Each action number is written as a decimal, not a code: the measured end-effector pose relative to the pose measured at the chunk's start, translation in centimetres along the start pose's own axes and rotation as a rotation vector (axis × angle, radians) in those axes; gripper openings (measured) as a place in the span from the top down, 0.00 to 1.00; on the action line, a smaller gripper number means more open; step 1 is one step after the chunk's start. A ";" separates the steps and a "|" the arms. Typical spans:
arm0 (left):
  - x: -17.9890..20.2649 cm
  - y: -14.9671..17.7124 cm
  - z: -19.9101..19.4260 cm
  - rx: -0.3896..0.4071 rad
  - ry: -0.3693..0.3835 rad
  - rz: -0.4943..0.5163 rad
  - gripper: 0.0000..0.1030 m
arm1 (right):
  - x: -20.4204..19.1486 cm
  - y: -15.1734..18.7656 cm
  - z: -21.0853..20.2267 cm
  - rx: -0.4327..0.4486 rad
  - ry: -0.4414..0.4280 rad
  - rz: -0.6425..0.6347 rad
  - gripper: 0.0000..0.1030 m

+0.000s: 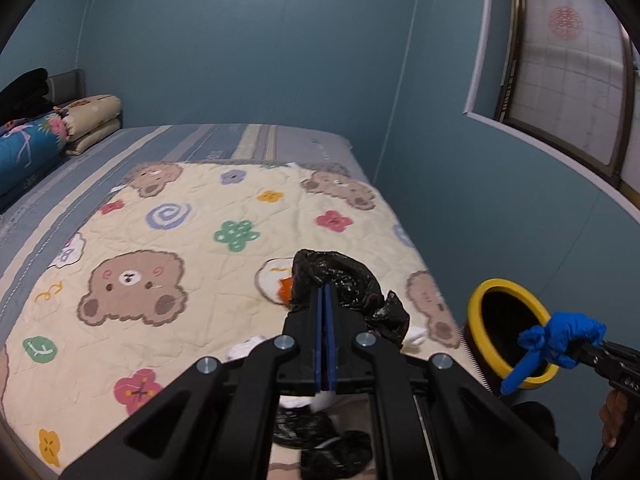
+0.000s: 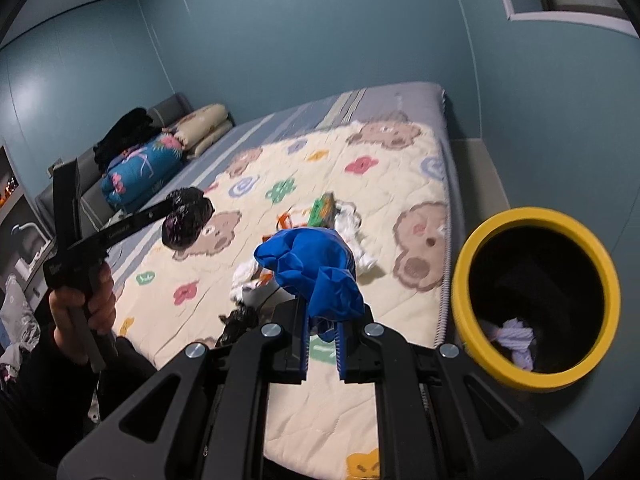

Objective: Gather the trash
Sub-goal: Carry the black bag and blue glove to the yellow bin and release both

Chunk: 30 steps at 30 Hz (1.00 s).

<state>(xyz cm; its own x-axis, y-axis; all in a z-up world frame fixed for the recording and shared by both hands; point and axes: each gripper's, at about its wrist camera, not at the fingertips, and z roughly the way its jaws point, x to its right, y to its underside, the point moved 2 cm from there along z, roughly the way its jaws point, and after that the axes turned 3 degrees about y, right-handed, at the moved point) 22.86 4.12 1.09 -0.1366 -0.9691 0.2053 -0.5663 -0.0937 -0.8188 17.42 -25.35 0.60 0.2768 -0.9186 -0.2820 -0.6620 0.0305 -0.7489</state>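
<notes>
My left gripper (image 1: 325, 292) is shut on a crumpled black plastic bag (image 1: 344, 284) and holds it above the bear-print quilt (image 1: 160, 240); it also shows in the right wrist view (image 2: 186, 216). My right gripper (image 2: 322, 316) is shut on a blue glove (image 2: 312, 268), held in the air just left of the yellow-rimmed trash bin (image 2: 536, 292). In the left wrist view the glove (image 1: 560, 340) hangs in front of the bin's mouth (image 1: 508, 320). White tissues (image 2: 352, 224), a green wrapper (image 2: 324, 210), orange scraps (image 2: 285, 221) and another black bag (image 2: 236, 324) lie on the quilt.
The bin stands on the floor beside the bed's right edge and holds pale crumpled paper (image 2: 516, 340). Folded bedding and pillows (image 2: 160, 160) are piled at the bed's head. Blue walls (image 1: 260, 48) and a window (image 1: 560, 72) surround the bed.
</notes>
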 end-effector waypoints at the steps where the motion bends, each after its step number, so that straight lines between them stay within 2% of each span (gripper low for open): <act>1: 0.5 -0.1 0.0 0.003 0.006 0.004 0.98 | 0.3 -0.2 -0.5 0.014 0.005 0.002 0.91; 14: 7.6 -1.6 0.9 0.026 0.100 0.049 0.98 | 5.1 -2.4 -5.2 0.137 0.076 0.042 0.91; 30: 16.7 -2.2 5.9 0.010 0.253 0.067 0.98 | 12.5 -3.4 -6.5 0.207 0.220 0.151 0.90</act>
<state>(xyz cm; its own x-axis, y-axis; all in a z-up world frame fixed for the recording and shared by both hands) 26.63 -13.24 3.12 -0.3733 -0.8853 0.2773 -0.5412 -0.0349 -0.8402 18.59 -39.49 3.58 0.0144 -0.9599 -0.2799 -0.5226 0.2314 -0.8205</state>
